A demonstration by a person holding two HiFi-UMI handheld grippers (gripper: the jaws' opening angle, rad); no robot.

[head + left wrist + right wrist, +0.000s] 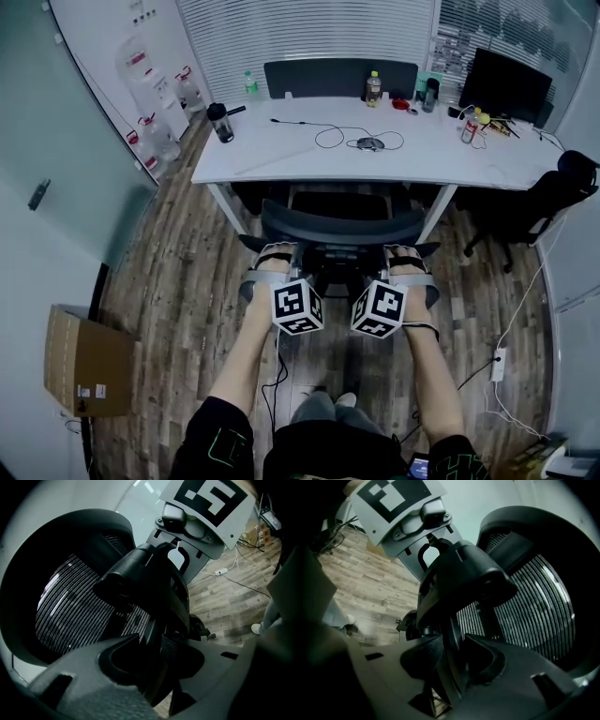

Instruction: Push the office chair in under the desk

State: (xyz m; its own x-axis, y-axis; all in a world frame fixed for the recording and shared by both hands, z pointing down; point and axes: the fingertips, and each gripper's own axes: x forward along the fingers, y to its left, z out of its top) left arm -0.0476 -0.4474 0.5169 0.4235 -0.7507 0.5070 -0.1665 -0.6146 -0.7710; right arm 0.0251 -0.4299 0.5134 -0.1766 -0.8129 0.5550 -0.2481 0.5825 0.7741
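The black mesh office chair [342,225] stands with its seat under the white desk [281,155] and its backrest close to the desk's front edge. My left gripper [272,259] and right gripper [408,259] are at the rear of the chair, one on each side. In the left gripper view the jaws [154,644] sit closed round a dark bar of the chair frame, with the mesh back [70,602] beside them. The right gripper [454,653] grips the same kind of bar, next to the mesh [534,606].
A second black chair [544,202] stands at the desk's right end. On the desk are a monitor [506,84], bottles and cables. A cardboard box [89,361] sits at the left wall, water jugs [155,94] at the back left, and a power strip [498,361] lies on the floor to the right.
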